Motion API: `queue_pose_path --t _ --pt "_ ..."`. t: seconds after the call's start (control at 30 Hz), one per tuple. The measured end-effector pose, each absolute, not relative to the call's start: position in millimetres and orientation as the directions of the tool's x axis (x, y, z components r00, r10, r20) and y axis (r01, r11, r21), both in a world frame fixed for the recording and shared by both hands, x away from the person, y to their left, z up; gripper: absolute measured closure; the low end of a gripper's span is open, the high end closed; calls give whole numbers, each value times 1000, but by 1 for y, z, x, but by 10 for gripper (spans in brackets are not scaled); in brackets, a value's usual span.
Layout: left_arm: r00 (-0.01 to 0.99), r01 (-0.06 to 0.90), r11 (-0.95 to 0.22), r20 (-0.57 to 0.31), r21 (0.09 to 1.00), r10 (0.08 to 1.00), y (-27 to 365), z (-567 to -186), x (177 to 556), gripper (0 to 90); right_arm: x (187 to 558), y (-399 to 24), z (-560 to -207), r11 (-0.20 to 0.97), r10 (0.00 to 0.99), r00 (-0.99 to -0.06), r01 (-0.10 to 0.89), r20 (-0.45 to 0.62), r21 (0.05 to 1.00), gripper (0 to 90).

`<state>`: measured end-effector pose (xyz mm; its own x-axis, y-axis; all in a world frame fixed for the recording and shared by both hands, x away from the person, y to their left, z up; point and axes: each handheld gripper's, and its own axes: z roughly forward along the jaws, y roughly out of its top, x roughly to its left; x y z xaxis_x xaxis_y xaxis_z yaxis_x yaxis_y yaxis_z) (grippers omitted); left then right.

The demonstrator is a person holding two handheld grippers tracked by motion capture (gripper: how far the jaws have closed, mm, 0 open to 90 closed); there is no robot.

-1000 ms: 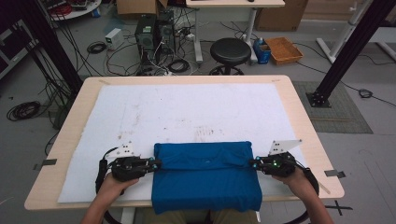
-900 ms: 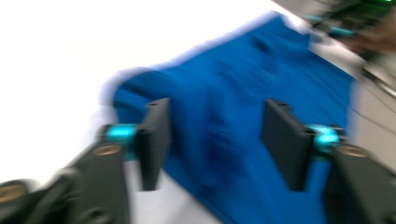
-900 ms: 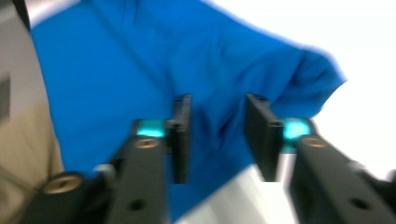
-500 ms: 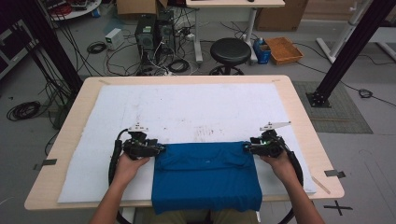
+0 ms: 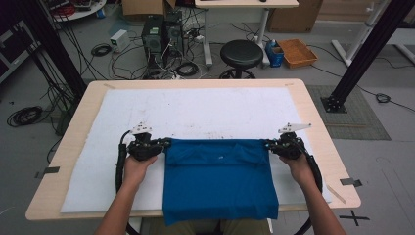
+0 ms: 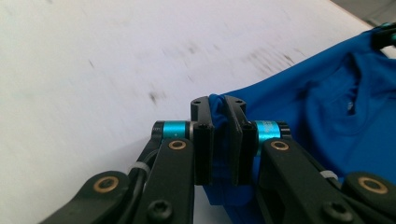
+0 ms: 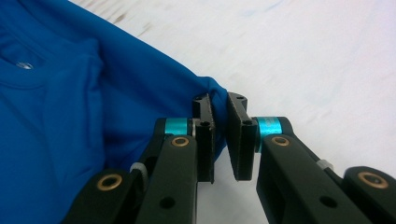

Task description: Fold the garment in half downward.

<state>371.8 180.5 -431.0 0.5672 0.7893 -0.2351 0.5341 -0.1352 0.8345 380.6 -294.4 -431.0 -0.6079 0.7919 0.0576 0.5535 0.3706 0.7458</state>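
A folded blue T-shirt (image 5: pixel 218 181) lies on the white sheet (image 5: pixel 195 110) near me, its lower part hanging over the table's front edge. My left gripper (image 5: pixel 166 144) is shut on the shirt's far left corner, and blue cloth (image 6: pixel 322 107) bunches between its jaws (image 6: pixel 218 105). My right gripper (image 5: pixel 268 145) grips the far right corner the same way, with a fold of the shirt (image 7: pixel 70 93) pinched at its tips (image 7: pixel 219 105). Both pairs of jaws have just been closing onto the cloth. The collar faces up in both gripper views.
The wooden table (image 5: pixel 318 127) carries the white sheet, bare beyond the shirt. Behind the table stand a black stool (image 5: pixel 241 54), computer towers (image 5: pixel 161 32) with cables and an orange box (image 5: pixel 296 51). A black frame post (image 5: pixel 357 54) rises at the right.
Both grippers slid away from me along the shirt's sides to its far corners and closed on them. The shirt's far edge now looks pulled straight between them.
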Motion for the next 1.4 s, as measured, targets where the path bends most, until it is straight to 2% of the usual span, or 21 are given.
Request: queue_pose_path --t 0.13,0.17,0.2,0.27,0.33,0.37,0.4,0.43,0.5,0.67,0.77,0.87,0.93,0.97,1.03,1.1,1.17,1.2,1.23,1.33,1.4 --pt "542 531 -128 -220 838 811 169 -427 395 820 413 -298 -422 378 816 -578 553 15 743 827" --pt "533 530 -159 -181 833 826 162 -427 406 820 418 -298 -422 384 821 -572 553 1 739 827" --pt "533 530 -159 -181 833 826 162 -427 406 819 422 -297 -422 385 824 -566 550 -9 741 826" --pt "524 533 -177 -158 827 837 156 -429 412 785 425 -297 -424 388 831 -556 553 -21 737 824" --pt "466 566 -136 -179 813 867 152 -432 414 572 430 -299 -435 366 849 -528 605 13 707 684" --pt "466 566 -136 -179 813 867 152 -432 414 481 430 -299 -435 366 849 -528 605 13 707 684" --pt "457 569 -133 -177 812 872 152 -432 413 471 429 -301 -436 346 856 -516 627 40 698 517" --pt "469 557 -149 -161 817 868 151 -430 410 472 427 -302 -434 341 853 -520 620 45 707 476" --pt "499 523 -169 -140 836 855 151 -424 405 472 420 -305 -426 321 844 -534 578 50 750 429" --pt "615 478 -132 -224 868 756 141 -413 394 472 407 -303 -412 308 807 -585 531 79 789 384" --pt "657 506 -185 -237 843 715 126 -418 396 472 403 -295 -412 334 765 -635 527 102 781 428" --pt "663 537 -230 -236 812 711 112 -426 400 483 402 -281 -417 394 723 -685 519 93 758 500" --pt "660 546 -244 -232 801 715 108 -429 401 501 402 -276 -418 414 710 -699 512 86 752 515" --pt "660 558 -261 -230 788 716 104 -432 403 527 404 -265 -422 433 705 -704 520 82 736 549" --pt "664 578 -299 -224 759 713 96 -439 406 559 408 -259 -425 436 708 -701 529 86 728 554" --pt "664 579 -308 -218 755 715 93 -441 407 640 409 -256 -427 439 709 -700 531 84 725 562" --pt "658 587 -330 -198 739 727 89 -443 407 773 415 -247 -433 455 709 -701 540 79 708 634" --pt "659 585 -329 -198 742 725 88 -443 407 773 415 -247 -433 455 709 -701 540 79 708 634" --pt "667 579 -327 -203 747 717 89 -443 406 825 415 -245 -434 462 708 -701 548 82 697 717" --pt "695 542 -307 -211 783 688 92 -439 401 852 410 -244 -432 491 677 -734 514 63 703 874" --pt "713 521 -288 -224 804 664 97 -437 395 852 405 -247 -429 487 660 -749 491 64 722 873"
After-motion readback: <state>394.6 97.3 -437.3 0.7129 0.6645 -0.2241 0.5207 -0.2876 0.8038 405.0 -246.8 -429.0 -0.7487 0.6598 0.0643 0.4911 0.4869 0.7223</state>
